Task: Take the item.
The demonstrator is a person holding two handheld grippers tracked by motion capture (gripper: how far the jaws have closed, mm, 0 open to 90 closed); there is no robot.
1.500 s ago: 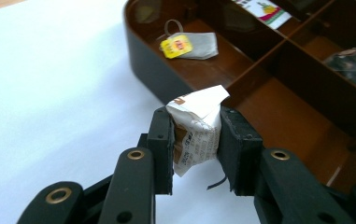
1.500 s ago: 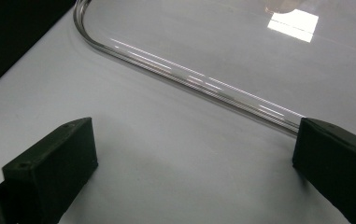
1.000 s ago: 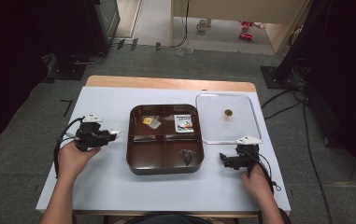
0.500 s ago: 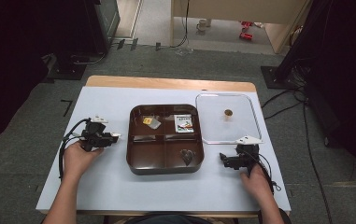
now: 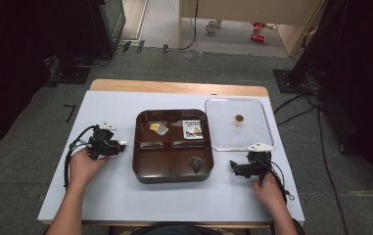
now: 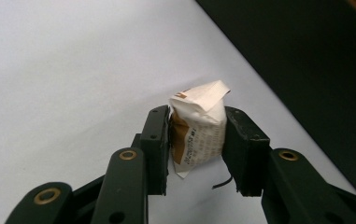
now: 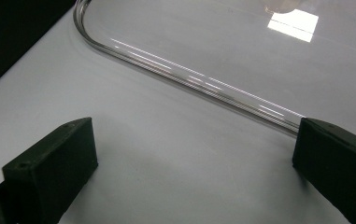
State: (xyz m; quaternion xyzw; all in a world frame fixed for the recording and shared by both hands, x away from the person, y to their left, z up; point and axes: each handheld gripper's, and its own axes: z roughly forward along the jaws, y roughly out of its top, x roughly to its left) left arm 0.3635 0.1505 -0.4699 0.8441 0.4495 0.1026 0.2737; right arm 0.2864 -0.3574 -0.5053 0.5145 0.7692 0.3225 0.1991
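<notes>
Brown tray (image 5: 145,169) holds 3 small packets; left gripper (image 6: 196,140) clamps a sachet (image 6: 198,135).

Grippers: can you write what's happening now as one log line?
left gripper: shut on packet | right gripper: open, empty, by clear lid | tray: mid-table

I am sitting at a white tabletop (image 5: 115,196) with a wooden far edge, grey carpet (image 5: 174,63) lying around it, black stands flanking, and pale wooden furniture (image 5: 252,12) standing beyond.
</notes>
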